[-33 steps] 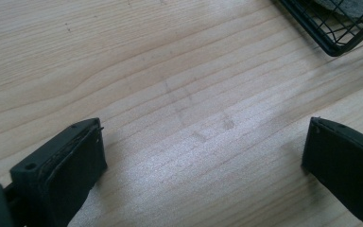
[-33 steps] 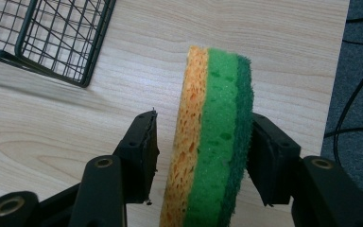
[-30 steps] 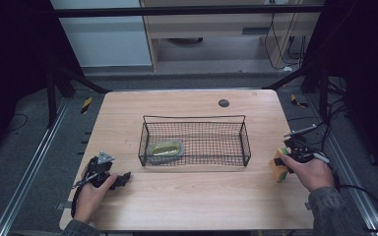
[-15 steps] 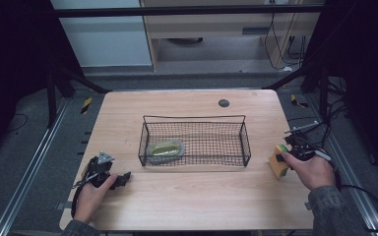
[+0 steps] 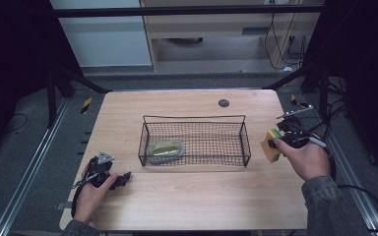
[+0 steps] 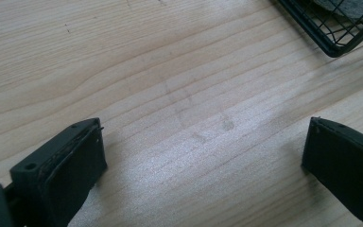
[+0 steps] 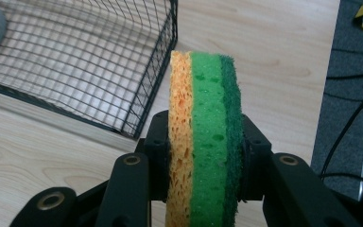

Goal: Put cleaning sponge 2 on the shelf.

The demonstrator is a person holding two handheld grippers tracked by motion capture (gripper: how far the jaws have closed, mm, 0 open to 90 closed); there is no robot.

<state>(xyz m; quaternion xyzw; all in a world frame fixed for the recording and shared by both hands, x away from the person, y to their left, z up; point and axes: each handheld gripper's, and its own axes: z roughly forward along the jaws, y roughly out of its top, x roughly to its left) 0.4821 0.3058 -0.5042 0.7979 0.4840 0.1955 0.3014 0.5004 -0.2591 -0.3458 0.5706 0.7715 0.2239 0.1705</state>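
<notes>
A layered sponge (image 7: 204, 137), orange, light green and dark green, stands on edge between the jaws of my right gripper (image 7: 203, 151), which is shut on it. From above, the sponge (image 5: 270, 145) hangs just right of the black wire basket (image 5: 246, 142), over the table's right side, with my right gripper (image 5: 281, 143) behind it. A greenish-grey pad (image 5: 165, 149) lies in the basket's left end. My left gripper (image 6: 203, 161) is open over bare wood, nothing between its jaws. It rests near the table's front left (image 5: 115, 179).
A dark round spot (image 5: 223, 103) marks the tabletop behind the basket. The basket's corner (image 6: 333, 33) shows at the upper right of the left gripper view. Cables (image 5: 334, 113) and a metal rail (image 5: 359, 196) run along the floor right of the table.
My right gripper has lifted the sponge and carried it slightly left and forward, towards the basket's right end. The left gripper has stayed put.
</notes>
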